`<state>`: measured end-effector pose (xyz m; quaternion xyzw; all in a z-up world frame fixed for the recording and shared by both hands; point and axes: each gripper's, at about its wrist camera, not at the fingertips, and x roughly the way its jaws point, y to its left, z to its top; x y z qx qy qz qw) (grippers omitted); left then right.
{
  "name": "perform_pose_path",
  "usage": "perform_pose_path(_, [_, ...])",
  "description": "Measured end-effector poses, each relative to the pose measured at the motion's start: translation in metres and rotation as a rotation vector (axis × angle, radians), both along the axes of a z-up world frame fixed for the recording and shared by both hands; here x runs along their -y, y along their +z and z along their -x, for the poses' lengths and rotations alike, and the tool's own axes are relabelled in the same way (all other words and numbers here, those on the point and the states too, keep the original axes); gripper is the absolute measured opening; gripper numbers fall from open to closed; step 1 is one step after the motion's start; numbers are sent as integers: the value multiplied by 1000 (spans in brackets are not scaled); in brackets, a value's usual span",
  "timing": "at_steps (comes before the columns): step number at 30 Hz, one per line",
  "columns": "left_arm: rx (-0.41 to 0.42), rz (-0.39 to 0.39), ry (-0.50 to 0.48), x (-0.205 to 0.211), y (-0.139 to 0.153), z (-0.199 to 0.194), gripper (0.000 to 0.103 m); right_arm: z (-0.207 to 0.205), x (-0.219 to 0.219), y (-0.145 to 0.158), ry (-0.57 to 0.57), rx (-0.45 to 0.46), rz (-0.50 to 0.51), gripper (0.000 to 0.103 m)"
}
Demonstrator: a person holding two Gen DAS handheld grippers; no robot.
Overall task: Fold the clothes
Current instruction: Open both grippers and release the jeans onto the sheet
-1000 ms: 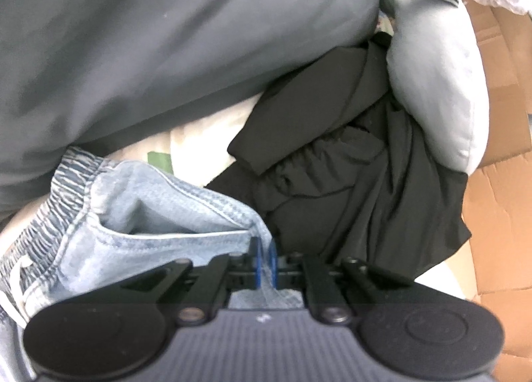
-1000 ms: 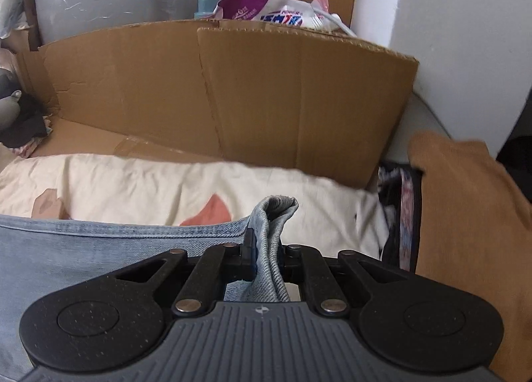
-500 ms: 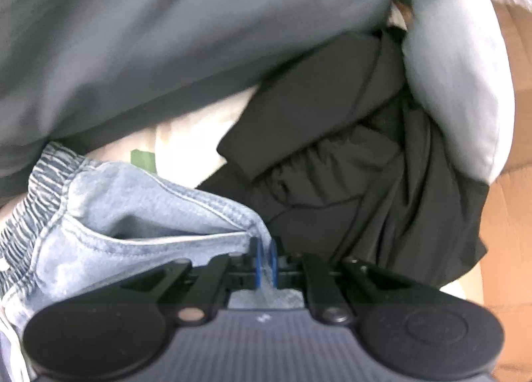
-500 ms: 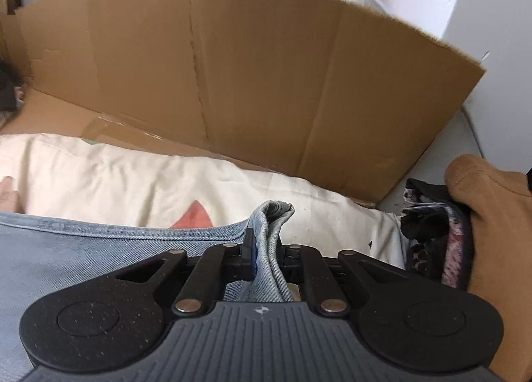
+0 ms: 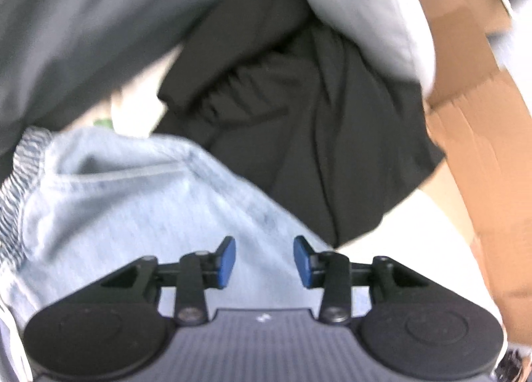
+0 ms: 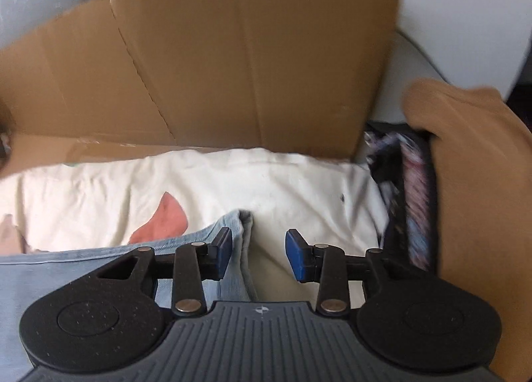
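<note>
Now both tongs, left [image 5: 264, 260] and right [image 6: 257, 254], are being opened, releasing the soft, limp light-blue denim trousers [image 5: 133, 202]; thick hems are best gripped.

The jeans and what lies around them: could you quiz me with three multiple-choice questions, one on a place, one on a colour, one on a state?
1. What stands behind the cream cloth?
A. a cardboard wall
B. a wooden shelf
C. a mirror

2. What colour is the garment beyond the jeans in the left view?
A. red
B. black
C. yellow

3. How do both grippers stand?
A. clamped on denim
B. jaws apart
C. out of view

Answers:
1. A, the cardboard rises right behind it.
2. B, the black garment lies crumpled there.
3. B, the left gripper and right gripper are opening, pads no longer pinching the denim.
</note>
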<state>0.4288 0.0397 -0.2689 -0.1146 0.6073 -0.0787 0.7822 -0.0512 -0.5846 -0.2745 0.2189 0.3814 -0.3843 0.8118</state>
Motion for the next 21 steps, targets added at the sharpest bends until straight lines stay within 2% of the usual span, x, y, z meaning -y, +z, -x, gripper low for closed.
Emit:
perform_pose_path(9, [19,-29,-142,28,4,22,41,42,-34,5,-72,59,25,43])
perform_pose_path(13, [31,-33,-182,35,9,31,41,51,-45,-15,-82,14,-40,43])
perform_pose_path(15, [32,-30,-195,29,-1,46,41,51,-49,-24,-84,7,-84,43])
perform_pose_path(18, [33,-29,-217,28,2,59,41,49,-53,-36,-106,-21,-107,43])
perform_pose_path(21, [45,-44,-247,29,3,70,41,48,-52,-47,-136,-32,-142,48])
